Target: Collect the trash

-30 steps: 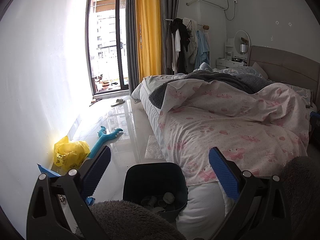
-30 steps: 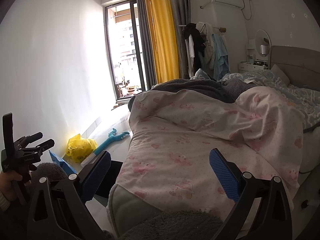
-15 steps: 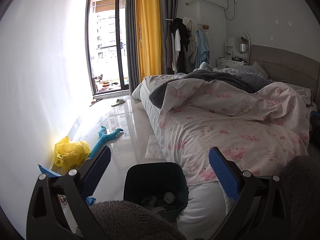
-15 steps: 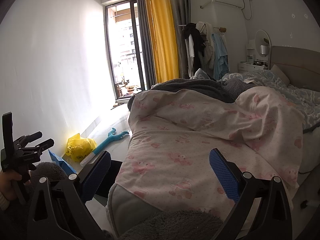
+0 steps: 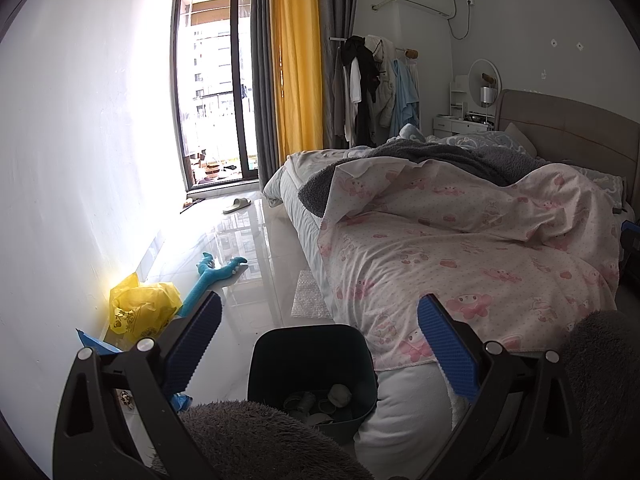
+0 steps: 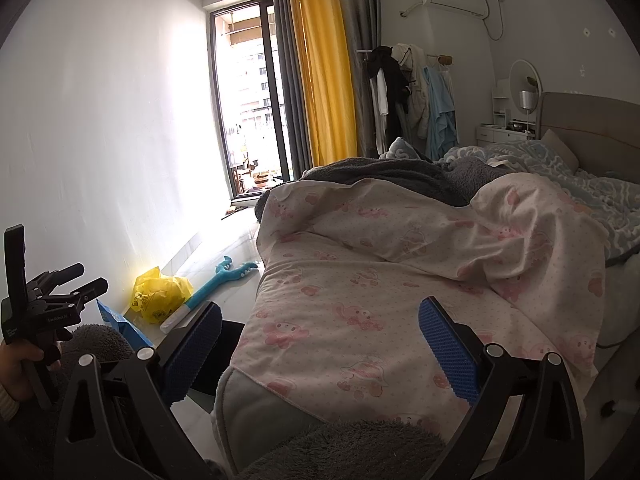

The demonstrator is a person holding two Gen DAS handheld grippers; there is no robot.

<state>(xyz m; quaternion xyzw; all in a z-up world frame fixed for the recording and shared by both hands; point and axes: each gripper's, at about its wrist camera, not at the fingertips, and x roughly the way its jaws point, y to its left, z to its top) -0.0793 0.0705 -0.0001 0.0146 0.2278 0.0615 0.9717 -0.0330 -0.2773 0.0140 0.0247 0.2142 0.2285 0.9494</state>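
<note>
Bedroom floor [image 5: 248, 280], bin [image 5: 312, 364] between spread fingers [image 5: 192, 344]

Since a second ago you've eased the left gripper [image 5: 319, 344] slightly toward 6 o'clock, so the dark trash bin [image 5: 312, 364] sits a touch lower between its spread fingers. Your right gripper [image 6: 320, 354] has drifted faintly; the yellow bag [image 6: 160, 294] shifted marginally toward 3 o'clock.

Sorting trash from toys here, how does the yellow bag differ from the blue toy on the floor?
The yellow plastic bag is crumpled and bunched by the wall; the blue plush toy is long, slim and stretched out. The bag looks thin and glossy, the toy soft. Both lie on the floor, untouched.
</note>
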